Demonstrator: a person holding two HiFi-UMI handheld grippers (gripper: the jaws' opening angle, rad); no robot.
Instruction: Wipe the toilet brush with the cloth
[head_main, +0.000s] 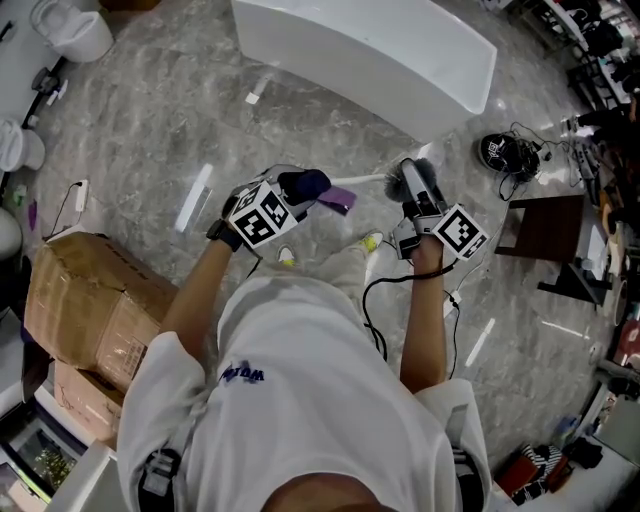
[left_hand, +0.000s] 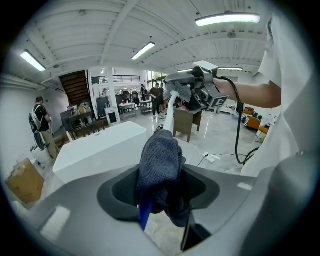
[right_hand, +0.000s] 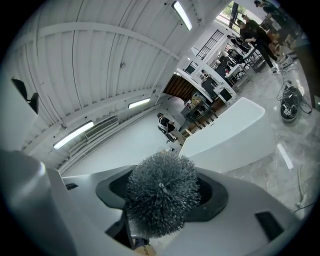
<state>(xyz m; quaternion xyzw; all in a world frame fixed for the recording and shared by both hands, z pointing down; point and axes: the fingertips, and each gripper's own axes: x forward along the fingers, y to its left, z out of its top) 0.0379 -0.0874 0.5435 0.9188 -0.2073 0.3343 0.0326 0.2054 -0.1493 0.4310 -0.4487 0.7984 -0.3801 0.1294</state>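
The toilet brush has a white handle (head_main: 360, 180) and a grey bristle head (head_main: 418, 175). It hangs level in front of me, above the marble floor. My right gripper (head_main: 415, 195) is shut on the bristle head, which fills the space between its jaws (right_hand: 162, 192). My left gripper (head_main: 300, 190) is shut on a dark blue cloth (head_main: 305, 184), bunched around the handle's left end. In the left gripper view the cloth (left_hand: 160, 165) sits between the jaws. From it the handle (left_hand: 169, 117) rises to the brush head (left_hand: 181, 92) at the right gripper (left_hand: 200, 90).
A long white counter (head_main: 370, 50) stands ahead. Cardboard boxes (head_main: 90, 300) sit at my left. A black headset with cables (head_main: 505, 152) lies on the floor at the right, beside a dark wooden table (head_main: 550, 235). People stand far off.
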